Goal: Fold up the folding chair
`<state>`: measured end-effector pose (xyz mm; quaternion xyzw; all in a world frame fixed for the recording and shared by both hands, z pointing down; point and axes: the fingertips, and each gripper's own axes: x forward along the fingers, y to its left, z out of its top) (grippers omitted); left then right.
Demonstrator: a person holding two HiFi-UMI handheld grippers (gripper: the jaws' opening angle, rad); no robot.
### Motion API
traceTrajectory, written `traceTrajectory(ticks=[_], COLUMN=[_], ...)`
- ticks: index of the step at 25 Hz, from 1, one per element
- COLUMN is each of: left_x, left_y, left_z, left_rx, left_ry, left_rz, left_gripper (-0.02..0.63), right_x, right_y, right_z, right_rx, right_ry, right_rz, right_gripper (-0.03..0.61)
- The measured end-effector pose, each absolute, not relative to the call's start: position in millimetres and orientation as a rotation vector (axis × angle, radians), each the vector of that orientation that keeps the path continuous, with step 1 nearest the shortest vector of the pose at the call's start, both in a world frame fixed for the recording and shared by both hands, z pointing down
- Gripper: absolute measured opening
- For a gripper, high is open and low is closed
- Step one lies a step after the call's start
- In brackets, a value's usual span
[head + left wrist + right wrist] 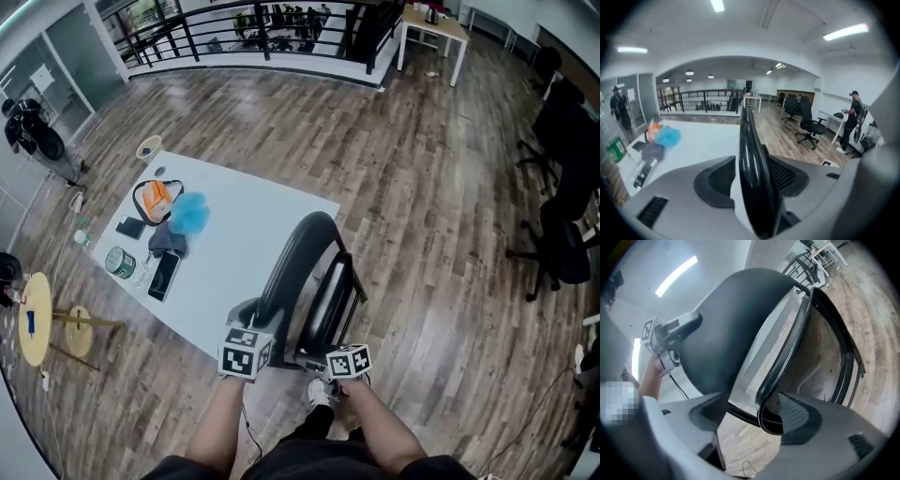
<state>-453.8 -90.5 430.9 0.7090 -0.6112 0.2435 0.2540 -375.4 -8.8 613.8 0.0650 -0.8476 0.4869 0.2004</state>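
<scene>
Wood floor [441,187] bare rightward, table [246,230] left; left gripper [752,177] clamps folding chair [300,262]; right gripper [754,412] spread around frame [790,352].

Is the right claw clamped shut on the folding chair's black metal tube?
No: the jaws of the right claw stand apart, the black metal tube lies beside one pad, and wooden floor shows through the gap.

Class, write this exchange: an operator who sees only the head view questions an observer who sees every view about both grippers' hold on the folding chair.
Operator: Left side, is it gripped?
Observer: Yes. The left gripper is shut on the folding chair, on its thin black back edge.
Operator: And the right side?
Observer: The right gripper has its jaws apart. A black frame bar rests against one pad, with floor showing beside it.
</scene>
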Motion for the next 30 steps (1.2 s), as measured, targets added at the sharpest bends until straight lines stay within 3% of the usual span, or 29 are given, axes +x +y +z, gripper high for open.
traceTrajectory(ticks=[2,9,13,14,20,30], left_x=[-462.7,-440.3,-353.5,-328.9,-190.3,-63.1], left_y=[-81.3,-39.9,-32.8,-28.3,9.2,88.2], left_z=[408.3,315.1,294.7,293.8,305.6,302.2], left_rx=[1.977,2.124,2.254,2.276,2.359,2.481], left_ry=[-1.786,-1.989,-1.883,-1.847,-1.645,-1.703], left_rz=[0.653,0.330,0.190,0.164,0.046,0.021], left_gripper=[0.229,0.227,0.191,0.153,0.104,0.044], right_x=[-352.9,-227.9,-132.7,-109.2,11.5,90.7], right_y=[-18.2,-45.7,-48.8,-43.7,12.8,111.5], right_z=[597.2,493.7,422.7,407.0,329.8,272.5], right_rx=[0.279,0.782,1.185,1.276,1.669,1.821], right_ry=[-2.414,-2.649,-2.678,-2.668,-2.495,-2.383], right_rz=[1.306,1.028,0.755,0.659,0.004,-0.322], right_gripper=[0.335,0.325,0.051,0.022,0.014,0.014])
